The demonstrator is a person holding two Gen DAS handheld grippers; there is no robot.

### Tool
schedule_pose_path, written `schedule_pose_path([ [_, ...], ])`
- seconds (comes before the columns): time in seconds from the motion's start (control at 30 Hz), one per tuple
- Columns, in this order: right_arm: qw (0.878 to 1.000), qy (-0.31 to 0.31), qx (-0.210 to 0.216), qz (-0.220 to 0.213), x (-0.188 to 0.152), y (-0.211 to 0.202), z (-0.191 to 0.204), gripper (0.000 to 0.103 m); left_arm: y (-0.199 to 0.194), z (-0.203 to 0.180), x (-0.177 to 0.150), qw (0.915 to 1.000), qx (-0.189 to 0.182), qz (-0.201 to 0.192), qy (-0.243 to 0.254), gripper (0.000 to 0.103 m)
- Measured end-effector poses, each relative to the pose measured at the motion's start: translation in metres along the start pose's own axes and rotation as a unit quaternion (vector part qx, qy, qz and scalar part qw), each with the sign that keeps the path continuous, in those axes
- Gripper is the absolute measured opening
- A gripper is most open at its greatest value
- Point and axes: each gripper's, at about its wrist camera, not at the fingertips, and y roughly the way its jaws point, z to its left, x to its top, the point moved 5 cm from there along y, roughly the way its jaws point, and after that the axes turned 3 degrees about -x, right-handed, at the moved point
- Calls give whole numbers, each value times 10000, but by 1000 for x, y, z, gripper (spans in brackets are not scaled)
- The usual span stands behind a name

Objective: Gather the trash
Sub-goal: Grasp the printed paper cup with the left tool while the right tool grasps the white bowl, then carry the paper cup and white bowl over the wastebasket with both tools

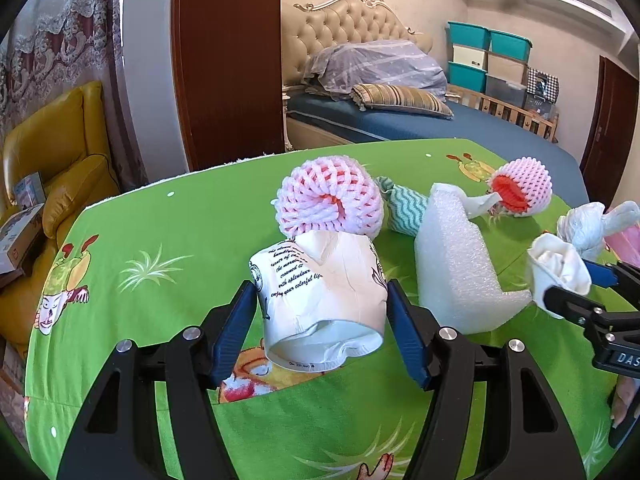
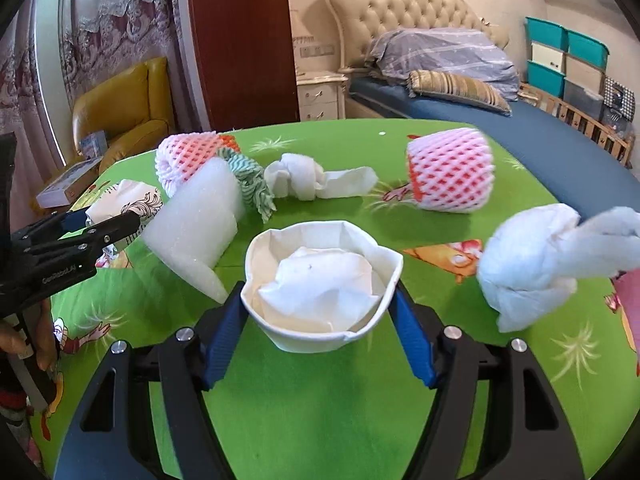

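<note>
Left wrist: my left gripper (image 1: pixel 322 304) clamped on crumpled printed cup (image 1: pixel 320 300) | right gripper (image 2: pixel 318 312) clamped on tissue-stuffed cup (image 2: pixel 320 300) above green table (image 2: pixel 320 400) | advice: keep squeeze light, rim level, tissue stays inside

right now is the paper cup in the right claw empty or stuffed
Stuffed: the paper cup, mouth facing the right wrist camera, holds a crumpled white tissue filling most of its inside.

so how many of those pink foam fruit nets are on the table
2. One pink foam net sits at the far left behind the white foam block; the other pink foam net lies at the far right. More could be hidden.
</note>
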Motion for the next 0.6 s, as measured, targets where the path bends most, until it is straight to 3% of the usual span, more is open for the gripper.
schedule_pose_path([
  [0.37,9997,80,26,-232,-9,-28,-8,68,-25,-16,4,9981,142,-516,311,62],
  [0.6,9990,77,48,-433,-9,-45,-12,68,-66,-39,1,9933,281,-951,592,62],
])
